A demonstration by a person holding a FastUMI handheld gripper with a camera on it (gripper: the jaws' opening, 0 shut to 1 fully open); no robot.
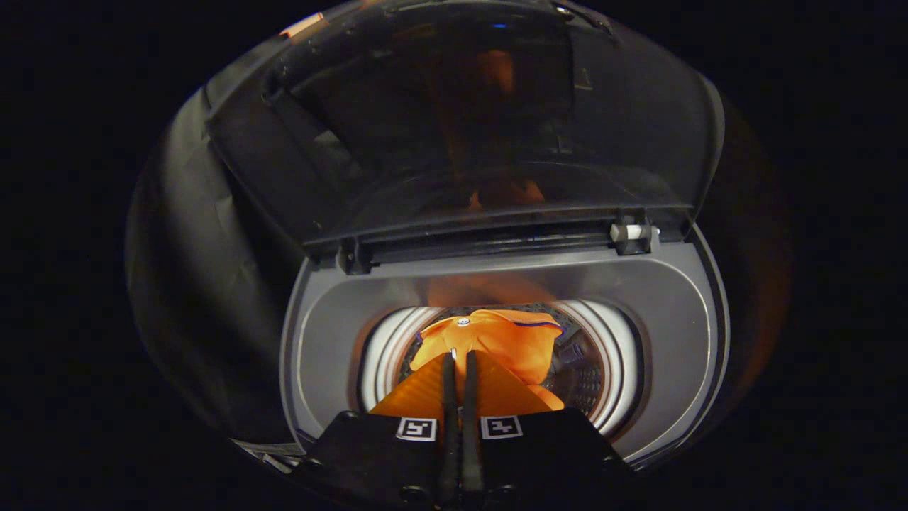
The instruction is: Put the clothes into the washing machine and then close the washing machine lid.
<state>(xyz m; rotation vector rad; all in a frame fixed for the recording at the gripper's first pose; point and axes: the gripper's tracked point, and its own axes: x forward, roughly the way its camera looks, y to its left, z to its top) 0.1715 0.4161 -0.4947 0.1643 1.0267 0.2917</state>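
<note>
The hand-held gripper (460, 358) has its 2 fingers pinched nearly together on an orange garment (496, 341), which hangs over the washing machine (326, 333) drum opening. The lid (454, 121) stands open, tilted up just beyond the drum.

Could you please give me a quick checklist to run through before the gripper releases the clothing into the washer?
1. Dark translucent washing machine lid raised, standing behind the opening: ok.
2. Gripper over the round perforated metal drum: ok.
3. Fingers nearly together, pinching the orange garment: ok.
4. Garment hanging inside the drum mouth, not draped over the grey plastic top rim: ok.
5. Other items lower in the drum: cannot tell, too dark.
6. Lid hinge free of cloth: ok.
</note>
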